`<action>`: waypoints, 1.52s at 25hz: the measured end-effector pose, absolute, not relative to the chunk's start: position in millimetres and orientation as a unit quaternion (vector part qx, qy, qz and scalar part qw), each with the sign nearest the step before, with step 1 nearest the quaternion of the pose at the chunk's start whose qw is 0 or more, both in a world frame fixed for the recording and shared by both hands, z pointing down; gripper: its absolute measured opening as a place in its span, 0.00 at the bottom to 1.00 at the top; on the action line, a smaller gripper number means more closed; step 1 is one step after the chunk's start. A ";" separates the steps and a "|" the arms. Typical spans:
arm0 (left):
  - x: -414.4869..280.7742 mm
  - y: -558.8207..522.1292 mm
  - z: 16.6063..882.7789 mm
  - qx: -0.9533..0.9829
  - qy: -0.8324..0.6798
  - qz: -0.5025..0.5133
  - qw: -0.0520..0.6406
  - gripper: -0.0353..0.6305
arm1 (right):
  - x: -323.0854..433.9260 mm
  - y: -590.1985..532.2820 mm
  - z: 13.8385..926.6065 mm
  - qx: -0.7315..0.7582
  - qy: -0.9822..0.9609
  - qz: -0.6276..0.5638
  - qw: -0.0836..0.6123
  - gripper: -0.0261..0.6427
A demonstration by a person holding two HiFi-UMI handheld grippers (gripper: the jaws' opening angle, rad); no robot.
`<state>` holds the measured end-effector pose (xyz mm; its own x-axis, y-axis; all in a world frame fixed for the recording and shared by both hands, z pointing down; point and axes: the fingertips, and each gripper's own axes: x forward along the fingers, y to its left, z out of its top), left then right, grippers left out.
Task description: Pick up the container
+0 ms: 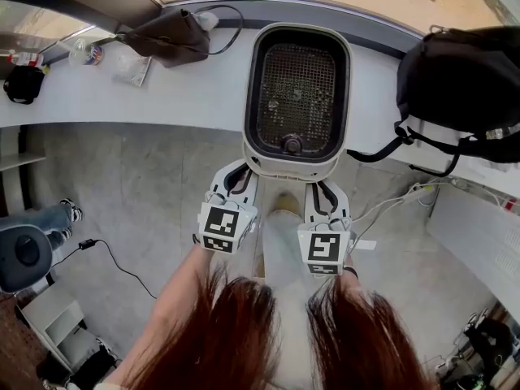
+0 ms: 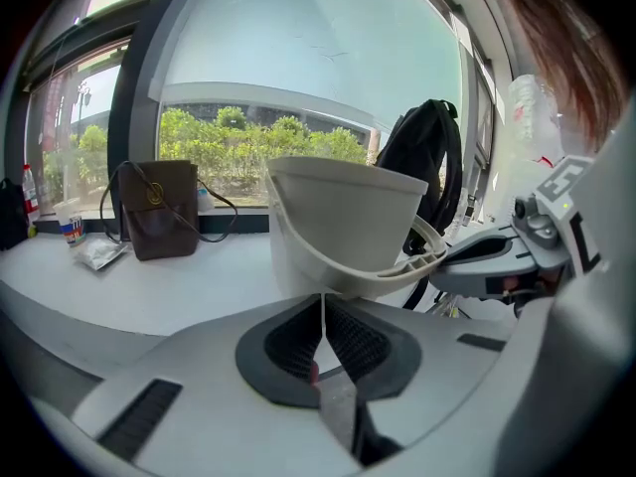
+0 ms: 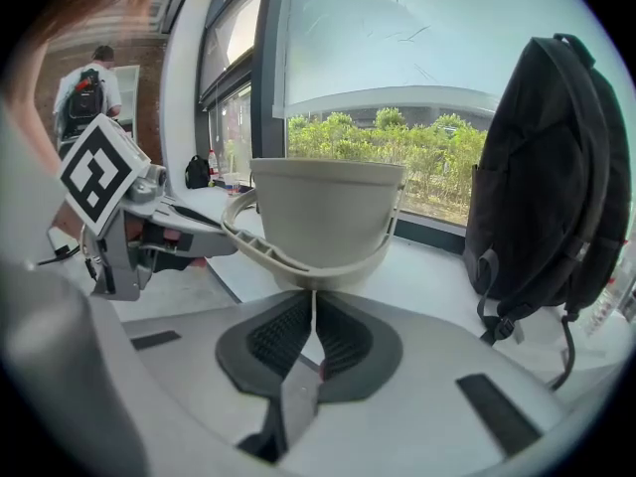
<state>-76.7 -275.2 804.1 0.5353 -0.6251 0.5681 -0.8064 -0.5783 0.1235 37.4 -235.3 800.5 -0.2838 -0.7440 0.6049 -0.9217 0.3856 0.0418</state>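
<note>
The container [image 1: 296, 96] is a white tub with a dark mesh inside and a curved rim handle, seen from above at the front edge of the white counter [image 1: 162, 96]. My left gripper [image 1: 246, 167] is shut on the near left of that rim. My right gripper [image 1: 321, 187] is shut on the near right of it. In the left gripper view the container [image 2: 343, 232] rises just beyond my left gripper [image 2: 323, 296], whose pads pinch a thin lip of the rim. The right gripper view shows the same: the container [image 3: 323, 212] ahead and my right gripper [image 3: 314, 294] pinched on the lip.
A brown bag [image 1: 166, 35] lies on the counter to the left, with small bottles [image 1: 85, 53] farther left. A black backpack [image 1: 463, 80] sits close on the right. Cables [image 1: 390, 205] trail over the floor below. A person [image 3: 87, 92] stands far back.
</note>
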 end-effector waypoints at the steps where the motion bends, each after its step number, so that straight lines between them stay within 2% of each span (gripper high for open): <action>1: -76.9 -274.0 800.0 0.856 -0.418 0.239 0.188 0.09 | 37.1 -233.9 796.3 0.531 -0.785 0.160 0.276 0.08; 22: -77.2 -278.3 720.8 0.860 -0.432 0.217 0.166 0.09 | 46.6 -238.9 720.2 0.563 -0.776 0.140 0.249 0.08; 38: -74.1 -292.3 680.0 0.849 -0.451 0.202 0.187 0.09 | 50.7 -240.7 677.9 0.559 -0.776 0.152 0.251 0.08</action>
